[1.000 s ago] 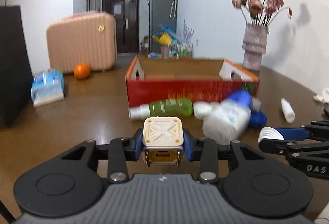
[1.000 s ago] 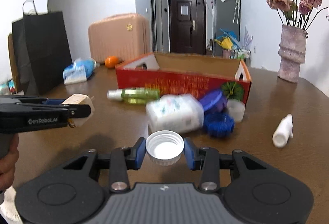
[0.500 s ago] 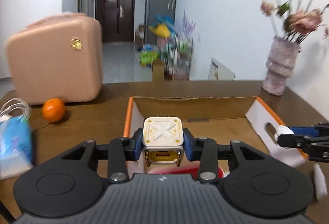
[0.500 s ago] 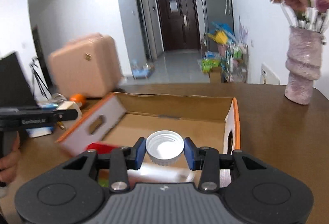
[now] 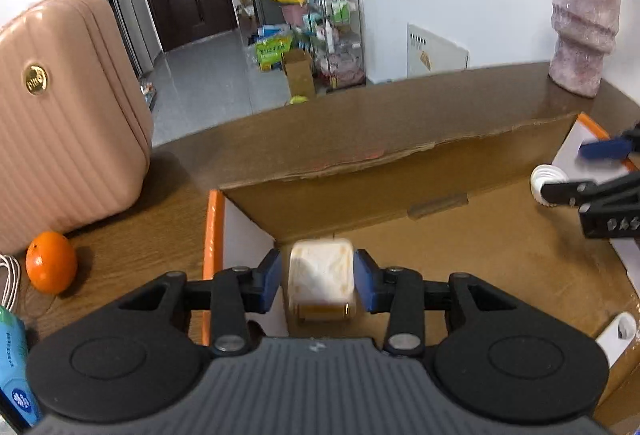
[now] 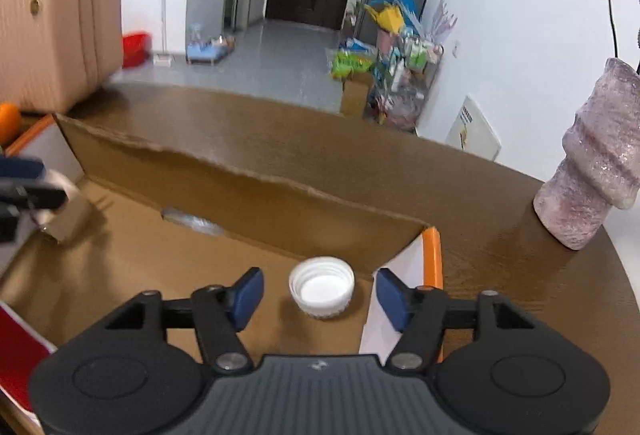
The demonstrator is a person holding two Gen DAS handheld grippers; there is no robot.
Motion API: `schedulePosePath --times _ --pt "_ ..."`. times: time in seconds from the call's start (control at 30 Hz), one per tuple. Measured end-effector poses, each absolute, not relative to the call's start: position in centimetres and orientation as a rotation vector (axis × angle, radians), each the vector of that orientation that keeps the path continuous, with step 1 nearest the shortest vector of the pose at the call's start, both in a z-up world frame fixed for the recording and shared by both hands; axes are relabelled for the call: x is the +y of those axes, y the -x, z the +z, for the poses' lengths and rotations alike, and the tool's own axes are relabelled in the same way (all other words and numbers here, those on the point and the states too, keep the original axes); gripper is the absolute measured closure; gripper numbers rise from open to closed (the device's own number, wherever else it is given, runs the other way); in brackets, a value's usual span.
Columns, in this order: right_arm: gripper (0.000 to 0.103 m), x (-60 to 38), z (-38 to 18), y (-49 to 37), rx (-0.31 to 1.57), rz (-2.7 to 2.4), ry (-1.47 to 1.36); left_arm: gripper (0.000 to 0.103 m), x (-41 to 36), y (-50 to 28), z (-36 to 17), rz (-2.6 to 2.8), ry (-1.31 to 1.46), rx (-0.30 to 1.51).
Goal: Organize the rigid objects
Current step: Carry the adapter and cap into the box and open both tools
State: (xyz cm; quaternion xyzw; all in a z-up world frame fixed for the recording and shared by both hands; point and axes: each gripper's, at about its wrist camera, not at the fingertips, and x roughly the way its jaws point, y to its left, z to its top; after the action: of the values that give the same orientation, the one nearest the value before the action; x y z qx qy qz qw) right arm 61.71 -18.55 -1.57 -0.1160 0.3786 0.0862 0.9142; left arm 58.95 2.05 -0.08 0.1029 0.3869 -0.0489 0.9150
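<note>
Both grippers hang over the open cardboard box [image 5: 360, 163], which has orange-edged white end flaps. In the left wrist view a white cube-shaped charger [image 5: 322, 281] shows blurred between the blue pads of my left gripper [image 5: 318, 281]. Its jaws are opening, with a thin gap on each side of the cube. In the right wrist view a white bottle cap [image 6: 322, 287] sits loose between the spread pads of my right gripper [image 6: 320, 293], whose jaws are opening, above the box's right end. The right gripper [image 5: 580, 171] and the cap [image 5: 546, 181] also show at the left view's right edge.
The box stands on a brown wooden table [image 5: 400, 103]. A pink suitcase [image 5: 60, 115], an orange [image 5: 51, 262] and a blue packet [image 5: 12, 375] lie to the left of the box. A pink vase [image 6: 592, 187] with flowers stands on the table at the right.
Both grippers moved forward from the table in front of the box to above its inside. The right jaws spread and let go of the cap; the left jaws loosened around the charger.
</note>
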Motion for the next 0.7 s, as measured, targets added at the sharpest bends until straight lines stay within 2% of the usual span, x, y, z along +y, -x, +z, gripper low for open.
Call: schedulePosePath --times 0.03,0.1,0.37,0.43,0.5,0.7 --pt "0.029 -18.6 -1.5 -61.7 0.773 0.176 0.234 0.060 1.9 -59.0 -0.1 -0.099 -0.218 0.797" --pt "0.029 -18.8 -1.5 -61.2 0.762 0.182 0.222 0.048 1.8 -58.7 -0.1 -0.098 -0.223 0.777" --pt "0.031 -18.9 -0.8 -59.7 0.665 0.153 0.239 0.042 1.4 -57.2 1.5 -0.041 -0.189 0.691" --pt "0.031 -19.2 0.2 -58.7 0.688 0.133 0.199 0.037 1.4 -55.5 3.1 -0.062 -0.165 0.680" --pt "0.030 -19.8 1.6 -56.9 0.669 0.160 0.157 0.028 1.3 -53.0 5.2 -0.073 -0.175 0.630" --pt "0.028 -21.2 5.5 -48.8 0.596 0.201 0.137 0.021 0.9 -44.3 10.0 -0.100 -0.164 0.508"
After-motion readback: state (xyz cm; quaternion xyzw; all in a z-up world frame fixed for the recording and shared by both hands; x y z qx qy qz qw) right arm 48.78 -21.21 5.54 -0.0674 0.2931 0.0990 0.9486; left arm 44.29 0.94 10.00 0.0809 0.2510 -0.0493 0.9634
